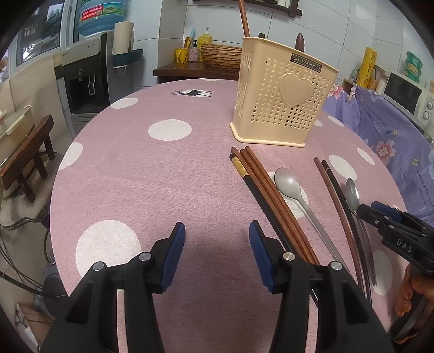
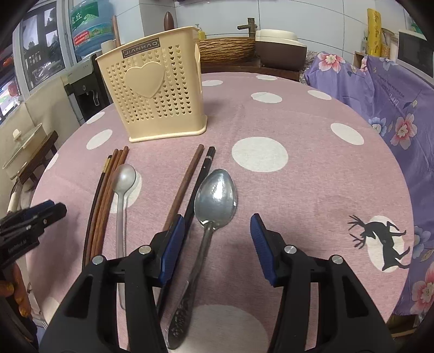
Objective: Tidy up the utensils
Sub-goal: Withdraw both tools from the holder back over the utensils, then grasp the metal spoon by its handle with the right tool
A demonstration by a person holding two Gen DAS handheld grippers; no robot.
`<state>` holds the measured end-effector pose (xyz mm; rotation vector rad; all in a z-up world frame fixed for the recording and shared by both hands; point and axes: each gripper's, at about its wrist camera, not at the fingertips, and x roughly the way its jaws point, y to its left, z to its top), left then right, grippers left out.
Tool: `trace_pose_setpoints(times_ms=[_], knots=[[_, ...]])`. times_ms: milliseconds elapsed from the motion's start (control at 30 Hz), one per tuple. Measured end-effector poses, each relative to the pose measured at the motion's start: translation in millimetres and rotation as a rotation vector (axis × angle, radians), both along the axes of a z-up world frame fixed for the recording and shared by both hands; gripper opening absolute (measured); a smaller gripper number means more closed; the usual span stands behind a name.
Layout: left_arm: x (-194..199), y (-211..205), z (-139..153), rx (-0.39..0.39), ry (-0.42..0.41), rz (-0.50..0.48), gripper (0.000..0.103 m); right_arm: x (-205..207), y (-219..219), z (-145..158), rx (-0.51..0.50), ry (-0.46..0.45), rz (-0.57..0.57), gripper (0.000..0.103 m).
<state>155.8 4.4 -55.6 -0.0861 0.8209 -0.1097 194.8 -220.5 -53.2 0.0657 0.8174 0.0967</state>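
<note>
A cream perforated utensil holder [image 1: 282, 92] [image 2: 154, 89] with a heart on its side stands upright at the back of the pink dotted table [image 1: 162, 176]. In front of it lie a bundle of brown and black chopsticks [image 1: 260, 184] [image 2: 108, 184], a small matte spoon [image 1: 287, 182] [image 2: 123, 176], two more chopsticks [image 1: 333, 190] [image 2: 190, 179] and a large shiny spoon [image 1: 352, 194] [image 2: 215, 195]. My left gripper [image 1: 217, 230] [image 2: 40, 211] is open over bare cloth, just left of the bundle. My right gripper [image 2: 217, 220] [image 1: 379, 214] is open, with the large spoon's neck between its pads [image 2: 173, 239], untouched.
A purple floral cloth [image 2: 379, 108] covers furniture along the right of the table. A water dispenser [image 1: 84, 78] and a low wooden stool [image 1: 29, 152] stand off the table's left edge. A wooden handle [image 1: 244, 19] sticks up out of the holder.
</note>
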Motion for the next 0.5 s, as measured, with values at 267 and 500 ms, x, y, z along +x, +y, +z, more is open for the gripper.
trace_pose_setpoints(times_ms=[267,500], knots=[[-1,-3,3,-0.001,-0.002,-0.009,0.049,5,5,-3,-0.024,0.035,-0.014,0.051],[0,-6,5,-0.006,-0.006,-0.014,0.049,-13,5,-9,-0.058,0.068,0.007,0.038]])
